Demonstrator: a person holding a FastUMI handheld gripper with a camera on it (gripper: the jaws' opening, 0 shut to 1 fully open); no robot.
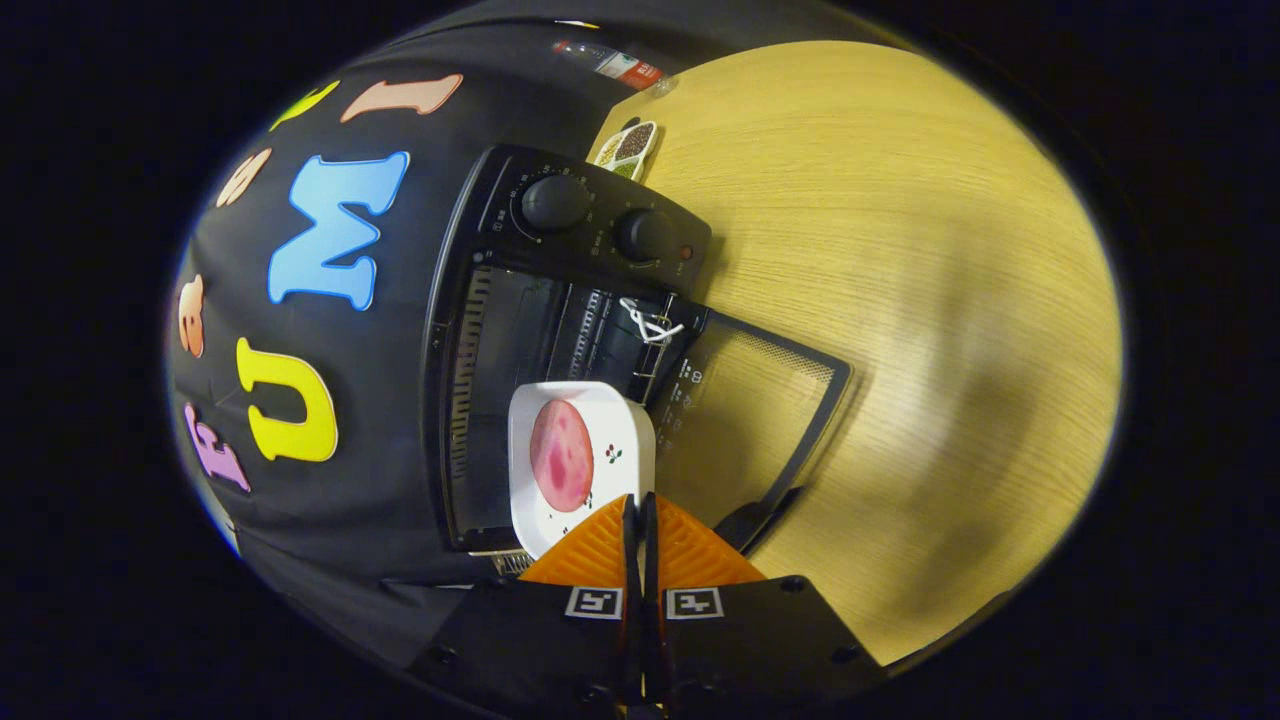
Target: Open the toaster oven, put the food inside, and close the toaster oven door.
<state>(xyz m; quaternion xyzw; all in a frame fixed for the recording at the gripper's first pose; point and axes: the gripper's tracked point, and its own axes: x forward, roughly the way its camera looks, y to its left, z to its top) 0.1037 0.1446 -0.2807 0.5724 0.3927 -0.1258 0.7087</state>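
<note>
Through the camera riding on your gripper (pixel 640 505), the whole scene appears rolled on its side. Your two fingers are pressed nearly together, pinching the near rim of a white square plate (pixel 620 440) between them. On the plate lies a round pink slice of food (pixel 561 455), and small printed sprigs dot the bare part of the plate. The plate sits at the mouth of the black toaster oven (pixel 500 330), just ahead of your fingers, partly over the opening. The oven's glass door (pixel 750 410) hangs fully open, lying out over the wooden table (pixel 900 250). A wire rack (pixel 655 345) shows inside the cavity, with a white cord tied to it. Two round knobs (pixel 555 202) sit on the control panel beyond. Farther off, beside the oven, rests a small divided dish of seeds (pixel 628 148).
</note>
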